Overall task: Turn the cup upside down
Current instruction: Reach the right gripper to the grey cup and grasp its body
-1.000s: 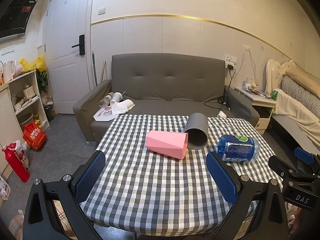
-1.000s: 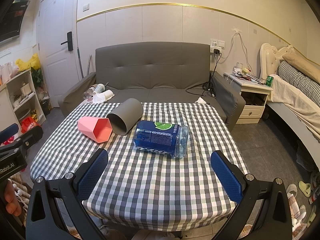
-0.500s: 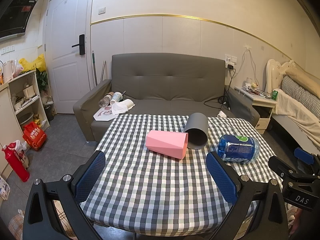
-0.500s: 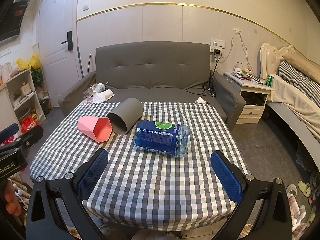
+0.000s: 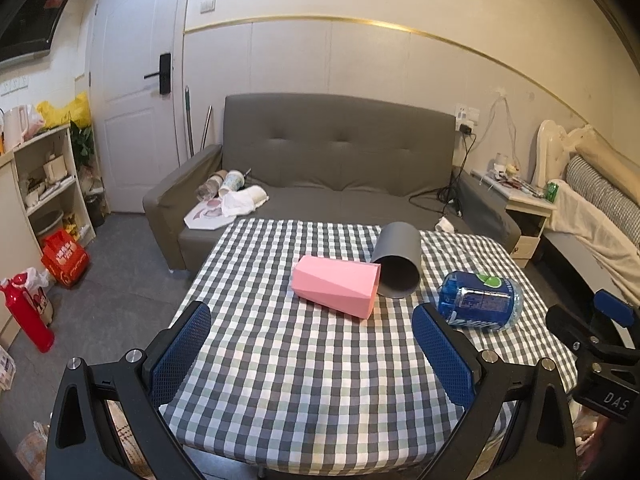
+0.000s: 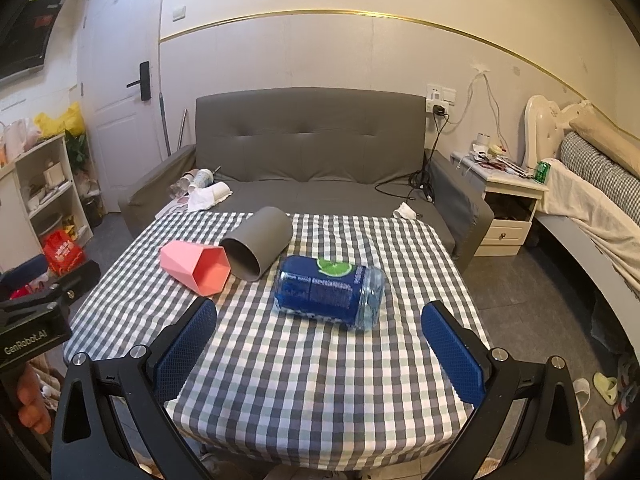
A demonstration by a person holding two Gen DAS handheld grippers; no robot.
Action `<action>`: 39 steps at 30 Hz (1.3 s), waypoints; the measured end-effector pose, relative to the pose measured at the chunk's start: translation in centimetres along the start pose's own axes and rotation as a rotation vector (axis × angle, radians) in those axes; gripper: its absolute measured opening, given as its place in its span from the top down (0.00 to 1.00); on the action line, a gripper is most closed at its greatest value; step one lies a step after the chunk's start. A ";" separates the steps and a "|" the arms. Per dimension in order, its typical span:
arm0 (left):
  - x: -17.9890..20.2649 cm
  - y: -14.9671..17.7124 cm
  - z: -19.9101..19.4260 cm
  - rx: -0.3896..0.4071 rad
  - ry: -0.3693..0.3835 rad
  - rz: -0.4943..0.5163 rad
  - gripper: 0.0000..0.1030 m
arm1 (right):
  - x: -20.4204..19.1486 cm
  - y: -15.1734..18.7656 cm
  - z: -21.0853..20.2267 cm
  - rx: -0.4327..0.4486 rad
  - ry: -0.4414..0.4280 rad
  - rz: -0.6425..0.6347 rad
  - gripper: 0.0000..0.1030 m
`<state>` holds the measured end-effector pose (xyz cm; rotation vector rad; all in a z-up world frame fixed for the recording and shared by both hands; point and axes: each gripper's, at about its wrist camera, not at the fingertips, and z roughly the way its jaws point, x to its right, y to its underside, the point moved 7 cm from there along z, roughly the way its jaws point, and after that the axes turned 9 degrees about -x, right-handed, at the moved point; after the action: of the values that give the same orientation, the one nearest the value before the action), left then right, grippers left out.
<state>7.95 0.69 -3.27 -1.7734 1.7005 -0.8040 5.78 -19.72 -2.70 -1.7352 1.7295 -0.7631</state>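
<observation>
A pink faceted cup point(image 5: 336, 285) lies on its side on the checked table point(image 5: 304, 380), mouth toward the right. A grey cup point(image 5: 396, 265) lies on its side right behind it, mouth toward me. Both also show in the right wrist view, the pink cup point(image 6: 197, 266) and the grey cup point(image 6: 258, 247). My left gripper point(image 5: 311, 354) is open and empty, held near the table's front edge, short of the pink cup. My right gripper point(image 6: 320, 350) is open and empty, in front of a blue-labelled jar point(image 6: 330, 293).
The blue-labelled clear jar point(image 5: 480, 300) lies on its side at the table's right. A grey sofa point(image 5: 336, 176) stands behind the table. A shelf unit point(image 5: 44, 184) is at the left, a nightstand point(image 6: 510, 200) and a bed at the right.
</observation>
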 end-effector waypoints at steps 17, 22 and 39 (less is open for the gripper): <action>-4.2 -5.1 8.1 -0.117 -0.057 -0.039 0.00 | -4.1 -7.7 10.2 -0.183 0.006 -0.034 0.00; -5.6 -5.7 11.1 -0.164 -0.078 -0.049 0.00 | -5.5 -9.7 15.0 -0.294 -0.006 -0.016 0.00; -8.7 -4.6 14.7 -0.245 -0.063 -0.120 0.00 | -7.8 -8.8 26.9 -0.605 -0.041 0.100 0.12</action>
<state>21.76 9.41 -10.17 -2.0585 1.7248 -0.6021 31.48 -11.87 -14.43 -1.9945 2.1437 -0.1550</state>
